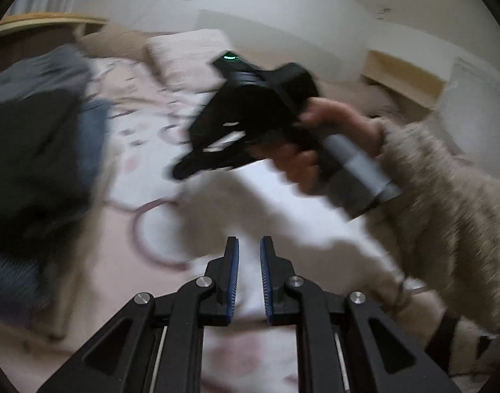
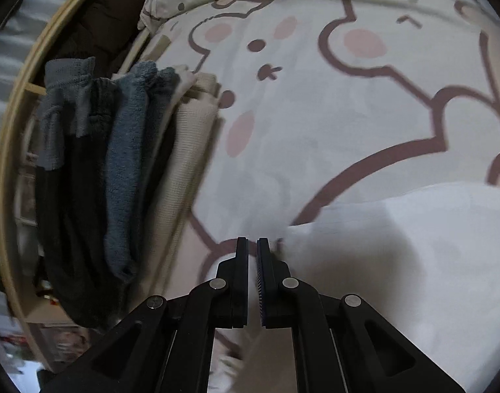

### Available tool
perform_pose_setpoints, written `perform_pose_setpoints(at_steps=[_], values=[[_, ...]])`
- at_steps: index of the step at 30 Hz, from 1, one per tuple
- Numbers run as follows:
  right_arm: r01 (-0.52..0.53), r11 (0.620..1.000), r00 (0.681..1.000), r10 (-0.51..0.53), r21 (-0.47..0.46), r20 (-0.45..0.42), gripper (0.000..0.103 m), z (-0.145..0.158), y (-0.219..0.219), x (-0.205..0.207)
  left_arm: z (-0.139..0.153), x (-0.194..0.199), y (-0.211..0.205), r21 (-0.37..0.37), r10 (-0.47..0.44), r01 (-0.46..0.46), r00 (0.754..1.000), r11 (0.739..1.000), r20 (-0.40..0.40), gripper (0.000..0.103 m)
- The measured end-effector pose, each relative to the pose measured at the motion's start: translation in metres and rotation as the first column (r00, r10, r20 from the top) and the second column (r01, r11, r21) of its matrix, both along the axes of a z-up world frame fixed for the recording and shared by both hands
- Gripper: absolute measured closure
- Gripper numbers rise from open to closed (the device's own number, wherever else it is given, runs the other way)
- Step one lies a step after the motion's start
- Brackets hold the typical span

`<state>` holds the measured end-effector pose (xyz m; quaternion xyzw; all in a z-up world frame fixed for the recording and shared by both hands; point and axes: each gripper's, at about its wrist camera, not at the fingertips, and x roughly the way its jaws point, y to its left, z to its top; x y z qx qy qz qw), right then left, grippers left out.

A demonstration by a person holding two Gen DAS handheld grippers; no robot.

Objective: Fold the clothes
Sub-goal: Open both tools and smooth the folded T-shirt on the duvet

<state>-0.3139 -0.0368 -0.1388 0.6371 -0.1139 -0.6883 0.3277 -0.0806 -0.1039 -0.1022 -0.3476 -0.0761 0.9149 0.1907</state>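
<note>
Right wrist view is showing the soft white cloth [image 2: 397, 245] lying on the bed; both claws are nearly closed, holding nothing; pinching its thin edge looks best.

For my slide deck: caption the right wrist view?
Right gripper, nearly closed, above a cartoon-print bedsheet, beside a white garment and folded clothes stack.

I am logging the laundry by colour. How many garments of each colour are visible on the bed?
Grey: 1
Black: 1
Blue: 1
Beige: 1
White: 1
Total: 5
</note>
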Motion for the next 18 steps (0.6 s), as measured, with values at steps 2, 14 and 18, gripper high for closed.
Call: perform_pose_setpoints(at_steps=[2,14,18], values=[[0.021,0.998,1.0,-0.022,-0.051,-0.02,0.097,0.011,0.013,0.004,-0.001,-0.01,0.02,-0.016,-0.049,0.049,0.999,0.999,-0.001,0.09],[0.314,0.949,0.922,-0.304,0.003,-0.239,0.097,0.044,0.184,0.065,-0.014,-0.023,0.0,-0.067,0.084,-0.078,0.993,0.995,0.078,0.088],[0.374,0.927,0.9,-0.371,-0.032,-0.231,0.097,0.026,0.222,0.1,0.018,-0.056,0.014,-0.02,0.049,-0.048,0.998,0.999,0.039,0.058]])
